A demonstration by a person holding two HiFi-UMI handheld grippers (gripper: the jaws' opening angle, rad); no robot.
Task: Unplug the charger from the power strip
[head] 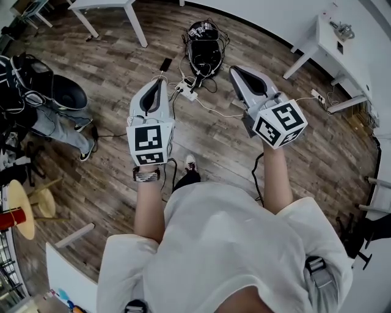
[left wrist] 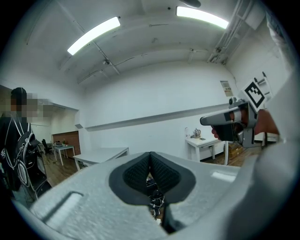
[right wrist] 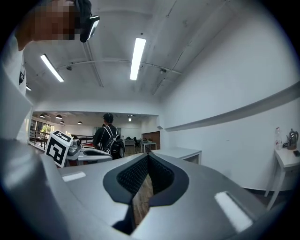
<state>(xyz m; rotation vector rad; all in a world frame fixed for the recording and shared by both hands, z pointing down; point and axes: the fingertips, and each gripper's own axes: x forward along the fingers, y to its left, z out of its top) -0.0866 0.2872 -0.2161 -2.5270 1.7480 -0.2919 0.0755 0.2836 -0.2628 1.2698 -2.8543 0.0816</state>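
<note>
On the wood floor ahead of me lies a white power strip (head: 187,92) with plugs and cables on it; the charger is too small to pick out. A white cable (head: 215,110) runs from it to the right. My left gripper (head: 160,83) (left wrist: 150,157) is held well above the floor, just left of the strip, shut and empty. My right gripper (head: 236,71) (right wrist: 147,158) hangs to the strip's right, pads together with nothing between them. Each gripper shows in the other's view: the right gripper (left wrist: 224,120) and the left gripper (right wrist: 93,153).
A black bag (head: 203,47) full of cables sits just beyond the strip, with a dark phone-like slab (head: 165,63) to its left. White tables (head: 113,5) (head: 321,38) stand at the back. A person (head: 43,107) is at the left, and a wooden stool (head: 24,208) nearer.
</note>
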